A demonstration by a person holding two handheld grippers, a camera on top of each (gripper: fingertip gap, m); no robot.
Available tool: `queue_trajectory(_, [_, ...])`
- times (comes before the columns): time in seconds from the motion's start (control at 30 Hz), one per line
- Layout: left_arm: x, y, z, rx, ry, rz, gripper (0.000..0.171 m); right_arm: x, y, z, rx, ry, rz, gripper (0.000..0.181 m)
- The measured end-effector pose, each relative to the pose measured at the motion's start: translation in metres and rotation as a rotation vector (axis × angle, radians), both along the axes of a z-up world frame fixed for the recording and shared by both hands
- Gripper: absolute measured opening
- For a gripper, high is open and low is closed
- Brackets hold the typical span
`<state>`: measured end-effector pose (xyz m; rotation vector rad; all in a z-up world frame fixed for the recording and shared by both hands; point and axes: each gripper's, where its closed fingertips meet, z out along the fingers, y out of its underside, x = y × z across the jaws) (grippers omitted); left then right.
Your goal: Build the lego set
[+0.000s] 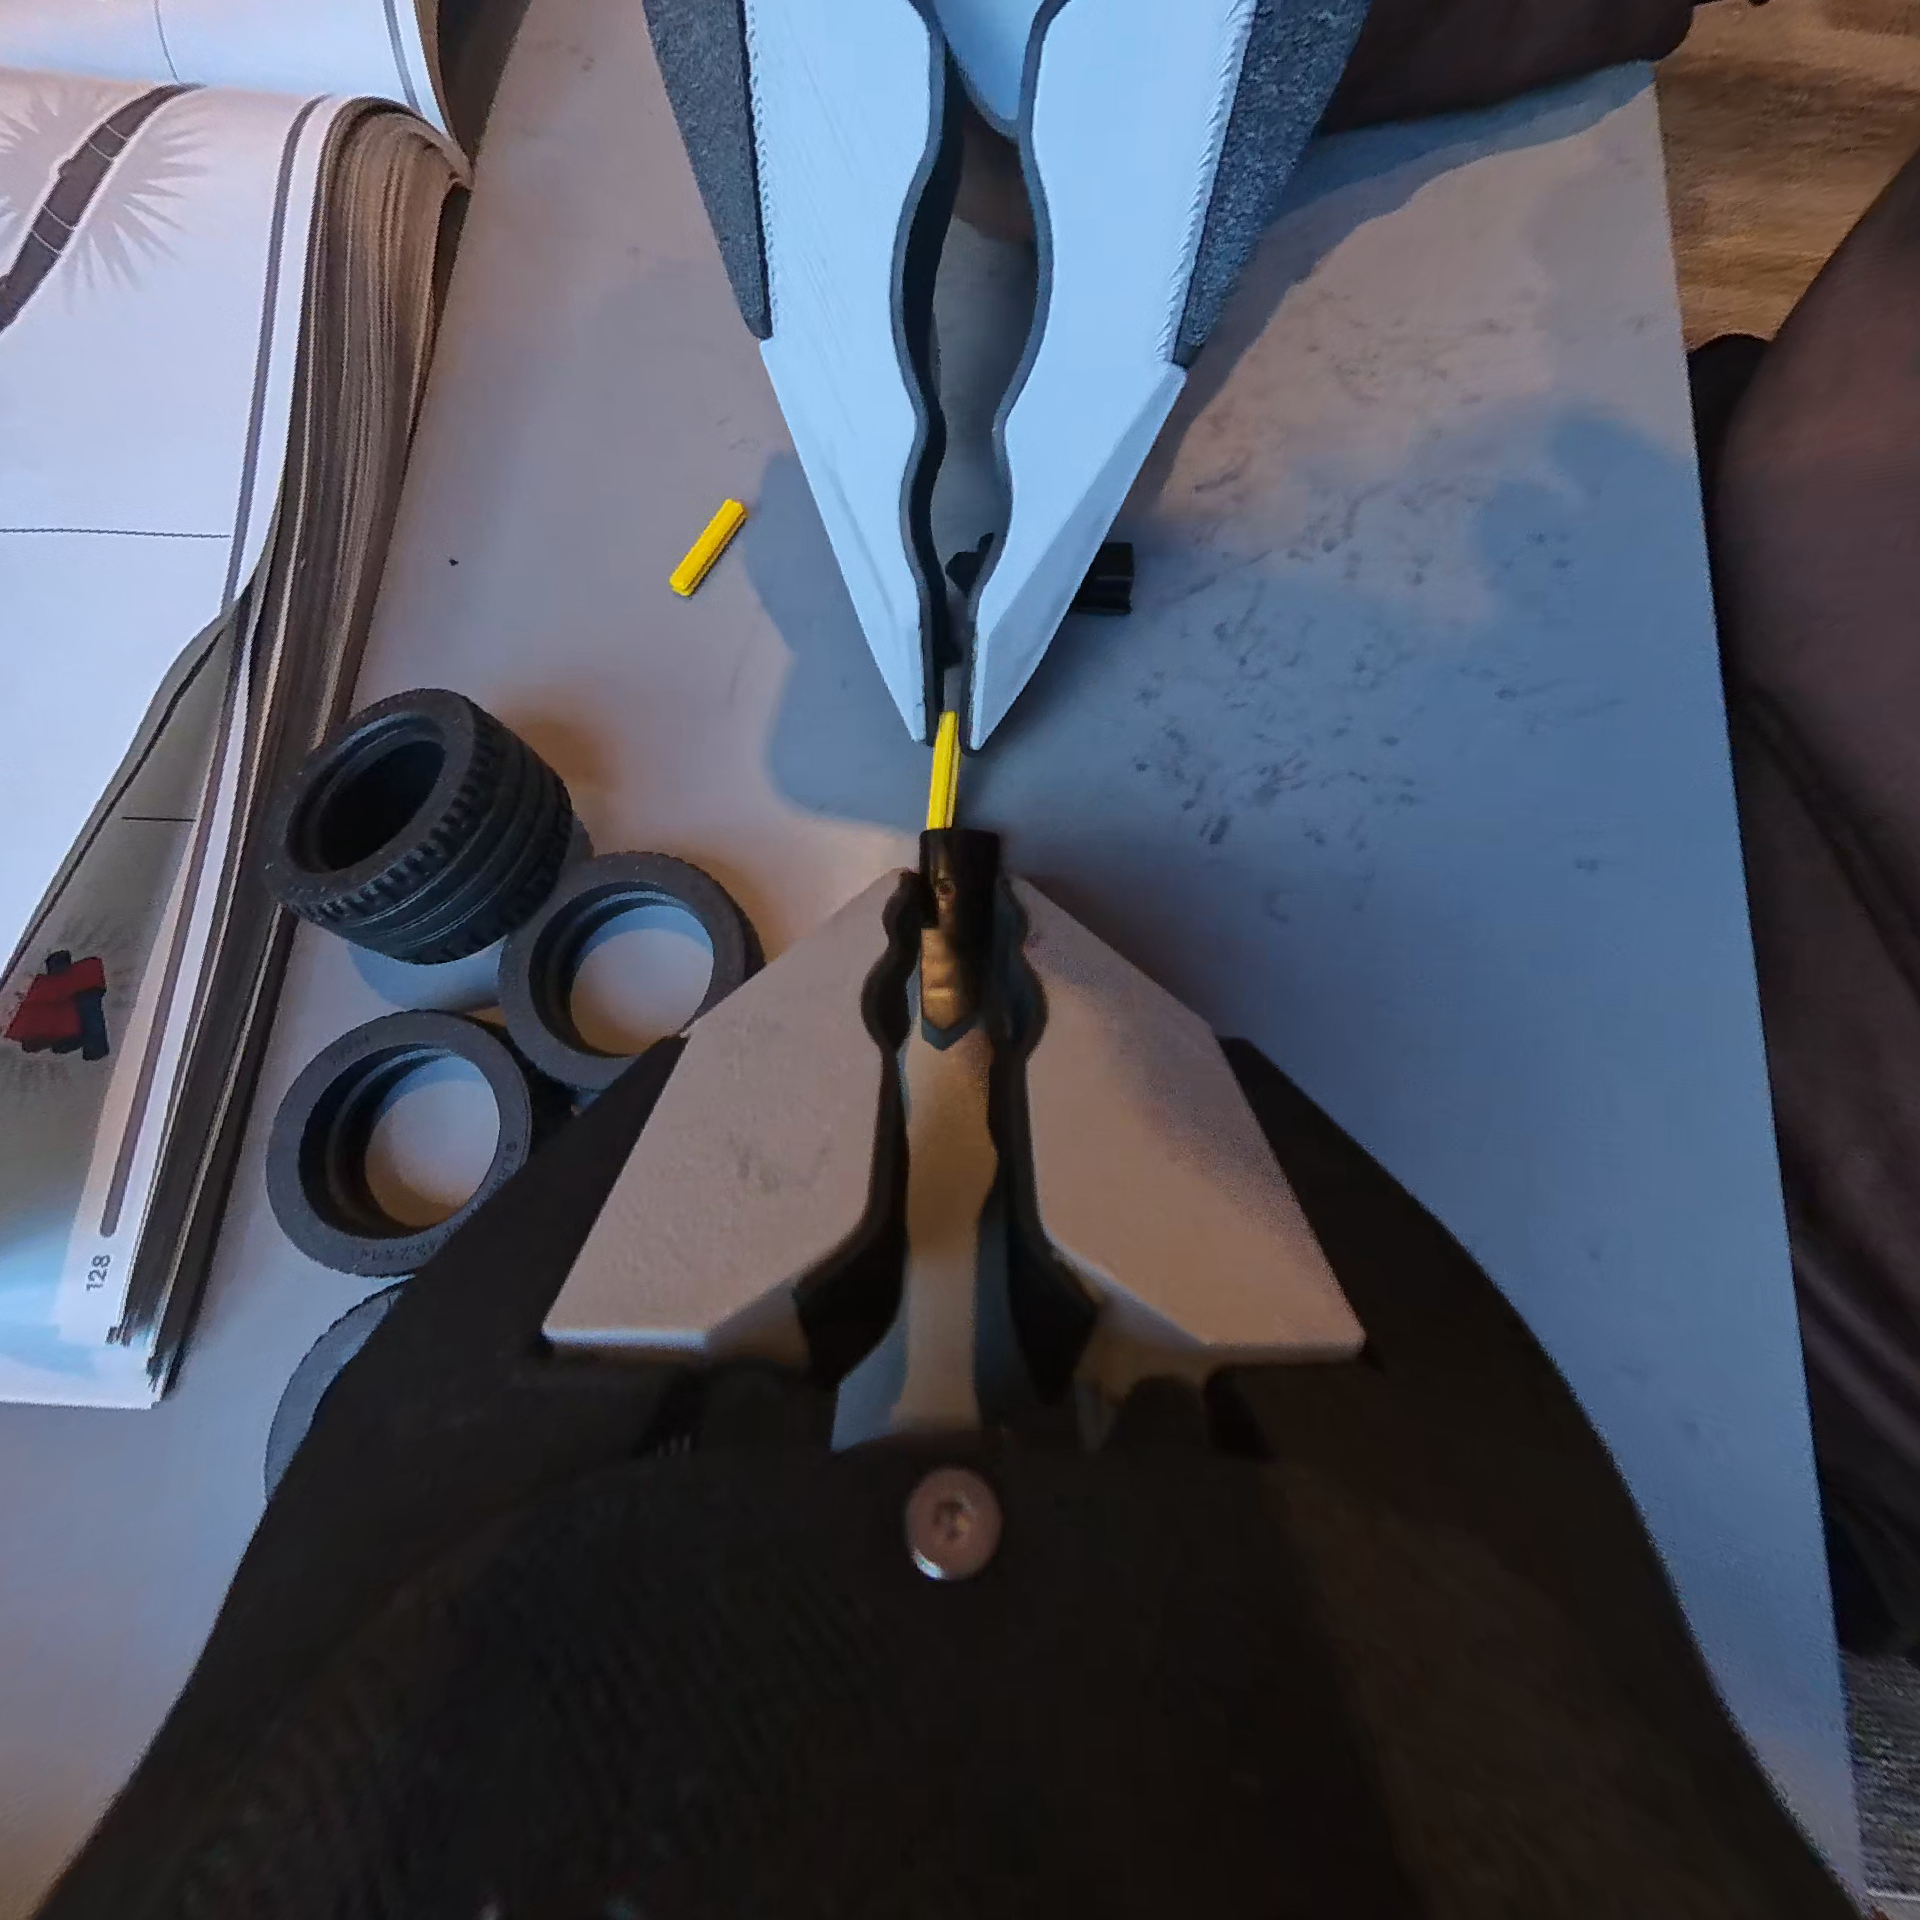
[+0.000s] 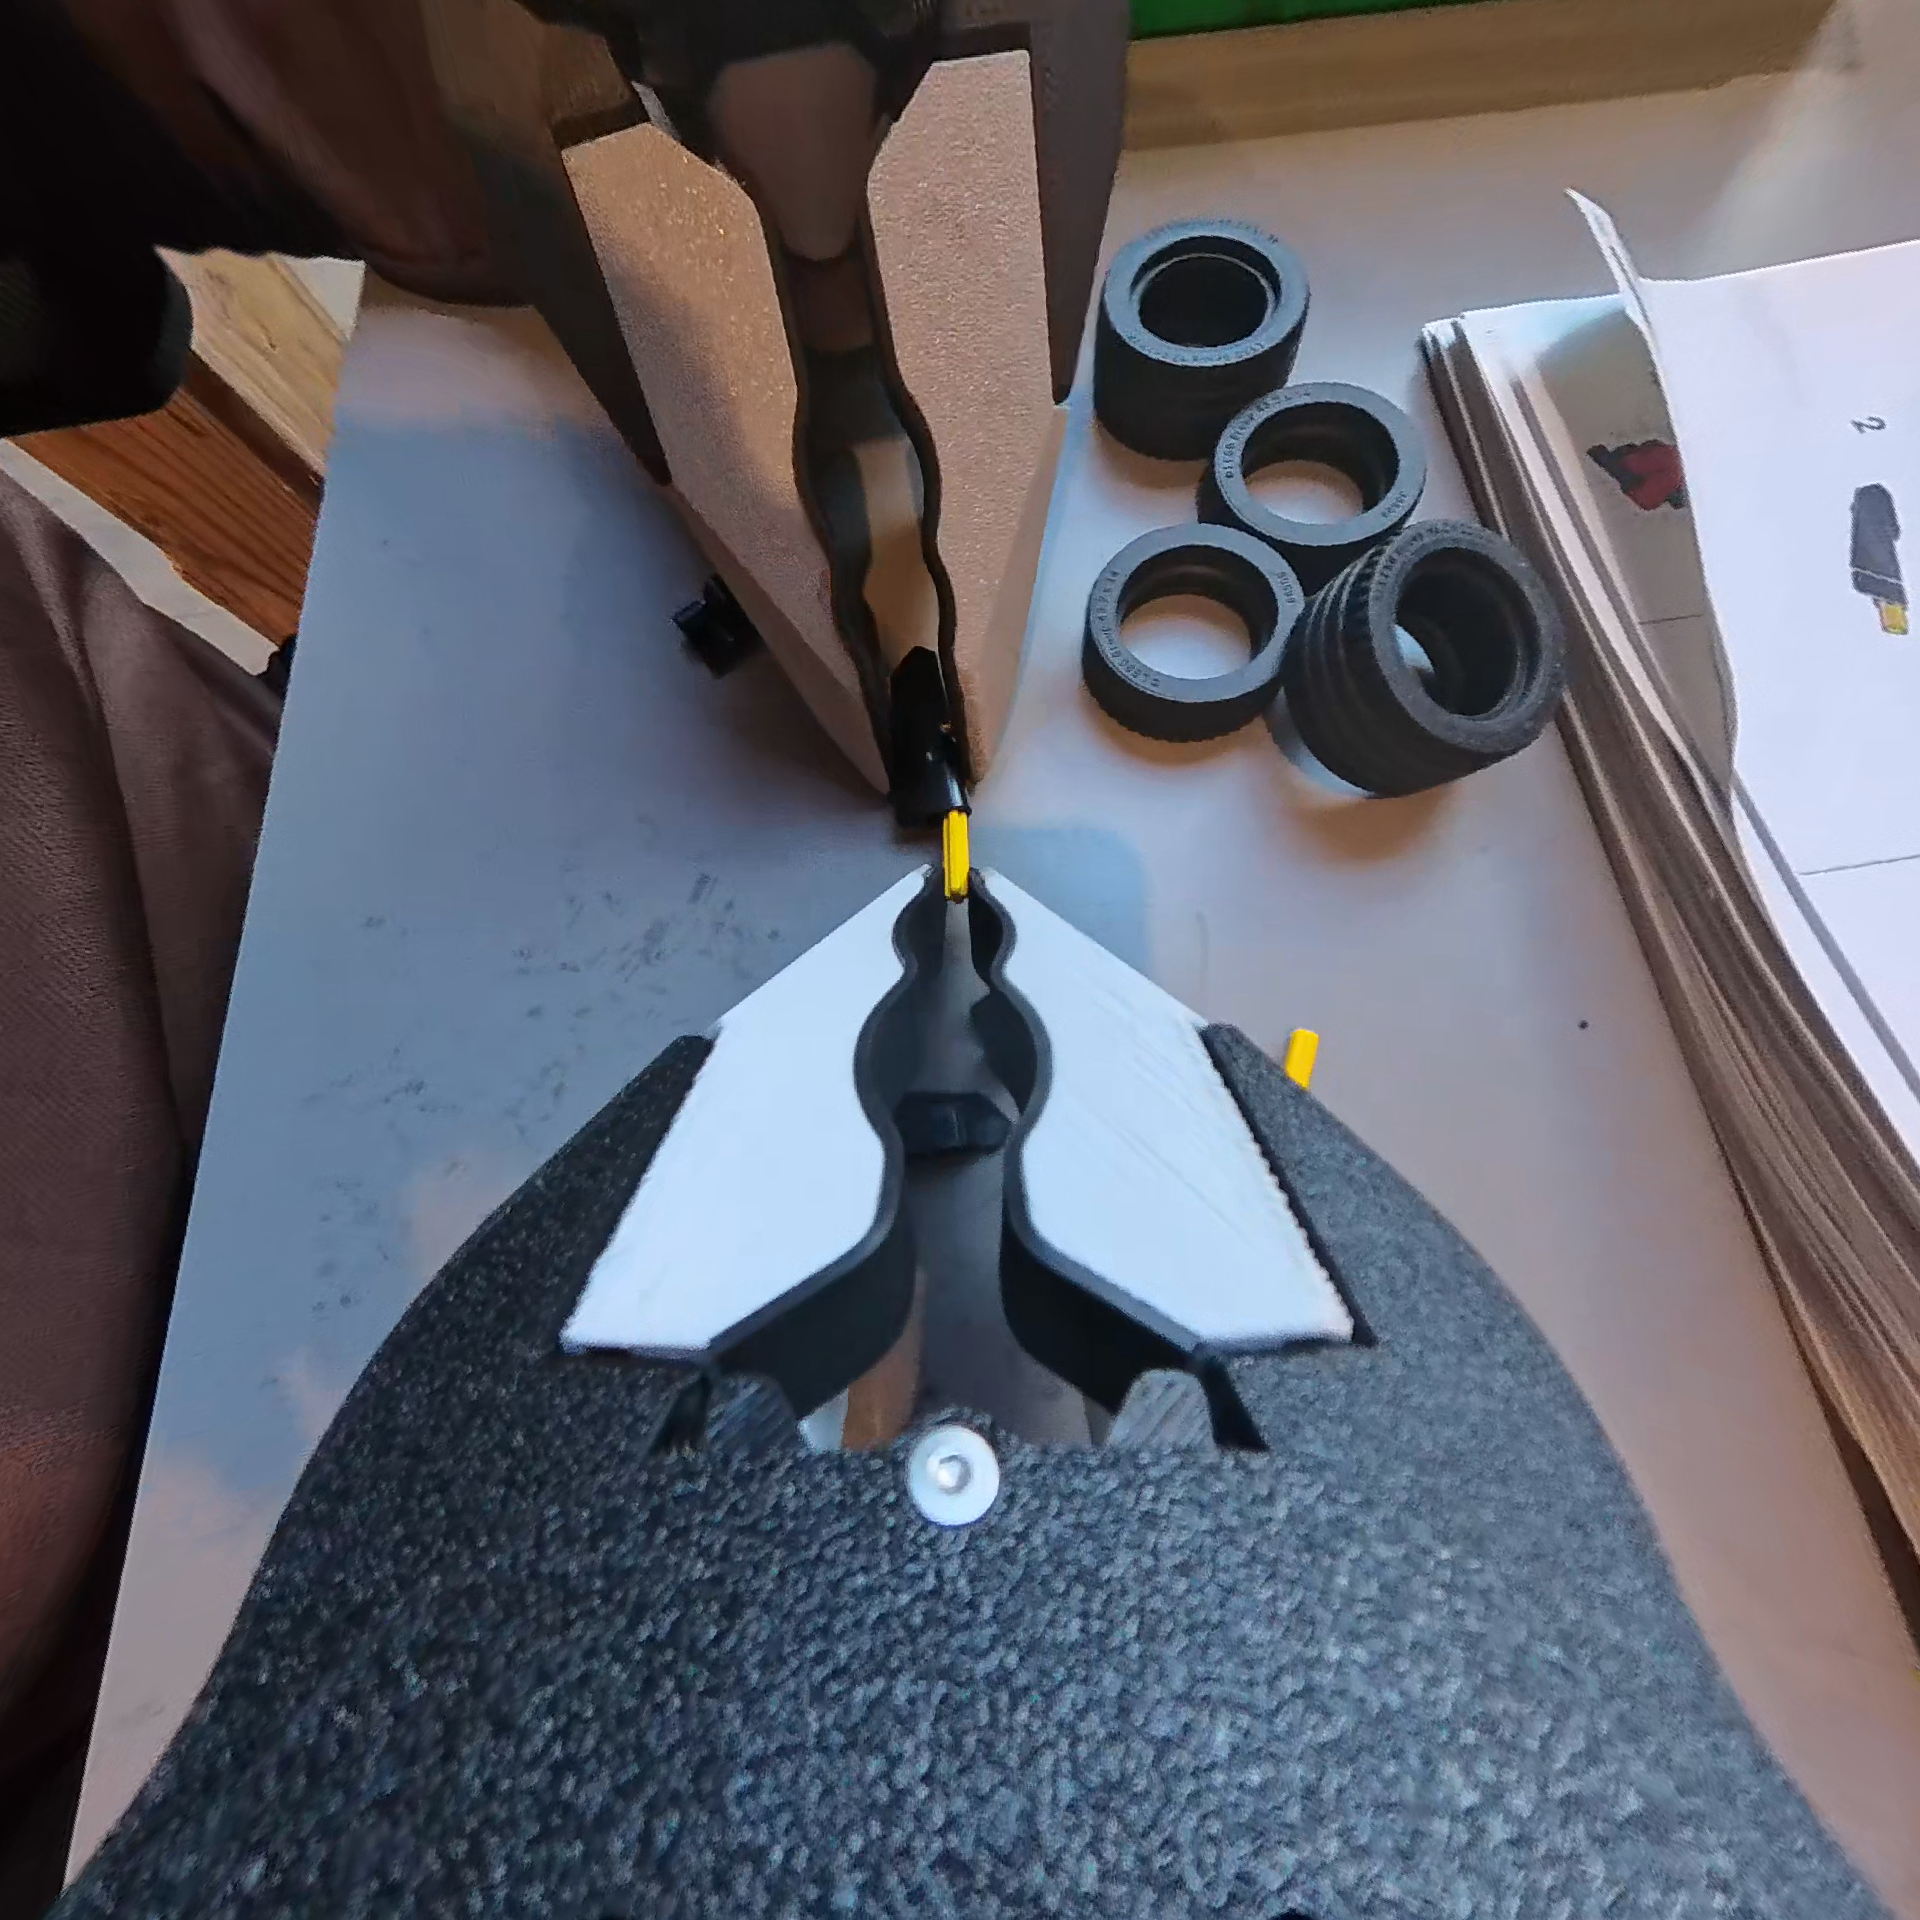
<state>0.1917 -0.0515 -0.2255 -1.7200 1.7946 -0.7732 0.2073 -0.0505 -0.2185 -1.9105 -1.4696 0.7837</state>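
Note:
My left gripper (image 1: 956, 883), with beige fingers, is shut on a small black connector piece (image 1: 961, 878). My right gripper (image 1: 945, 732), with white fingers, faces it tip to tip and is shut on a short yellow axle (image 1: 945, 774). The axle's free end meets the open end of the black piece. In the right wrist view, my right gripper (image 2: 954, 881) holds the yellow axle (image 2: 954, 840) against the black piece (image 2: 920, 743) in my left gripper (image 2: 932, 795). Both are just above the grey table (image 1: 1403, 727).
Several black tyres (image 1: 416, 821) (image 2: 1423, 655) lie beside an open instruction booklet (image 1: 156, 623) (image 2: 1766, 644). A loose yellow axle (image 1: 709, 548) (image 2: 1301, 1055) and a small black piece (image 1: 1110, 580) (image 2: 712, 623) lie on the table near the grippers. The wooden floor (image 2: 239, 416) shows past the table edge. My left and right fingertips are right by each other.

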Motion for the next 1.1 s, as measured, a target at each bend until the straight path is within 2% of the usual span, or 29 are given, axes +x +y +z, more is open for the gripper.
queue_trajectory(0.2, [-0.001,-0.007,0.0,0.009,0.0,-0.043,0.011,0.0,-0.008,-0.006,-0.035,-0.026,0.04,0.002])
queue_trajectory(0.4, [-0.001,-0.008,0.0,0.021,-0.002,-0.052,0.012,0.0,-0.007,-0.007,0.011,-0.043,0.039,0.002])
queue_trajectory(0.5, [-0.001,-0.011,0.0,0.029,-0.003,-0.069,0.011,-0.001,-0.013,-0.007,0.026,-0.046,0.09,0.001])
queue_trajectory(0.77, [-0.002,-0.015,0.0,0.114,-0.008,-0.104,0.01,-0.003,-0.013,-0.007,-0.091,-0.024,0.095,0.001])
queue_trajectory(0.93, [0.0,-0.017,0.001,0.12,-0.008,-0.115,0.01,-0.008,-0.014,-0.007,-0.029,-0.043,0.13,0.001])
queue_trajectory(1.1, [0.0,-0.017,0.0,0.092,-0.007,-0.108,0.01,-0.008,-0.012,-0.007,-0.074,-0.033,0.122,0.002])
